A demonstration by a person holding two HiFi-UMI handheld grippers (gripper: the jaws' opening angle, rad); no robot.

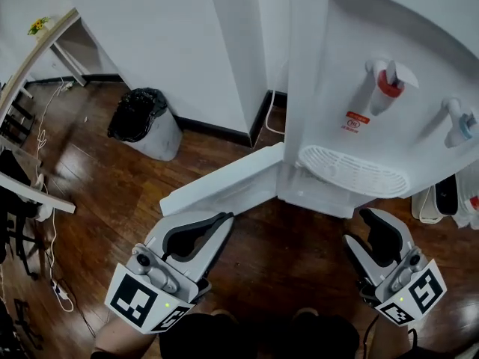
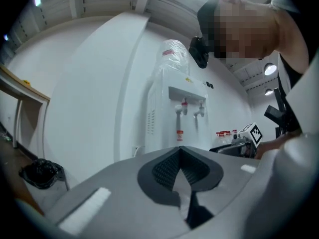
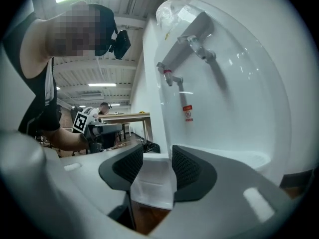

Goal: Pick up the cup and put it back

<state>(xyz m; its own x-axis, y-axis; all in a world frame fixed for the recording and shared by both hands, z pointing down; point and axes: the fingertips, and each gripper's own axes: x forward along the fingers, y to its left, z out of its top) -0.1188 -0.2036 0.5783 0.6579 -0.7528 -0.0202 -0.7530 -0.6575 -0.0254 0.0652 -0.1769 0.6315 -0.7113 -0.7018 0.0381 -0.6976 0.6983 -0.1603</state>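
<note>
Head view shows a wooden floor (image 1: 97,178) over most of the picture. At the far right stands a white water dispenser (image 1: 352,66). A long white panel (image 1: 224,185) comes out from its base toward the near left; whether it is a door cannot be told. Far on the left, beside the wall, is a bin (image 1: 142,122) with a black bag in it.

The left gripper (image 1: 224,219) is at the near left, above the floor and just before the panel. In the left gripper view its fingers meet at the tips and hold nothing. The right gripper (image 1: 358,226) is at the near right, below the front of the dispenser. In the right gripper view its fingers stand apart, and between them only the white panel and some floor are seen, not an object to grasp.

On the dispenser front is a round drip tray (image 1: 352,172), which carries nothing. Above it are a red tap (image 1: 387,84) and, more to the right, a blue tap (image 1: 460,126).

The cup is not seen in any view, so its place cannot be told. By these pictures the task seems not started: nothing is picked up, and both the lifting and the putting back are left to do.
</note>
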